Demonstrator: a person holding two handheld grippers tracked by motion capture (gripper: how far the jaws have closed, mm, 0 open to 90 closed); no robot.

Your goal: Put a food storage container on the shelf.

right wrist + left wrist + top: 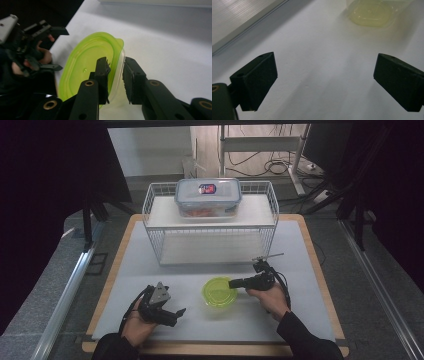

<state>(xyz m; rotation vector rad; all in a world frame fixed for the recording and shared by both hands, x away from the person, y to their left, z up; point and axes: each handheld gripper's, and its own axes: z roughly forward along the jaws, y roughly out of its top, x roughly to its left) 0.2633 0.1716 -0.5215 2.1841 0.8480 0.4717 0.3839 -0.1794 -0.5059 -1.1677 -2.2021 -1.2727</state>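
A small clear tub with a lime-green lid (219, 291) sits on the white mat in front of centre. My right gripper (233, 283) reaches it from the right. In the right gripper view its jaws (116, 64) are shut on the tub's near rim (117, 53), one inside the lid's edge and one outside. My left gripper (179, 315) hovers low to the tub's left, open, with nothing between its pads (259, 80). The tub (372, 12) appears pale at the top of the left gripper view.
A white wire rack (212, 227) stands at the back of the mat, with a clear clip-lid box (208, 196) holding red items on top. The mat (150, 265) lies on a wooden board. The left hand's gripper (47, 47) shows beyond the tub.
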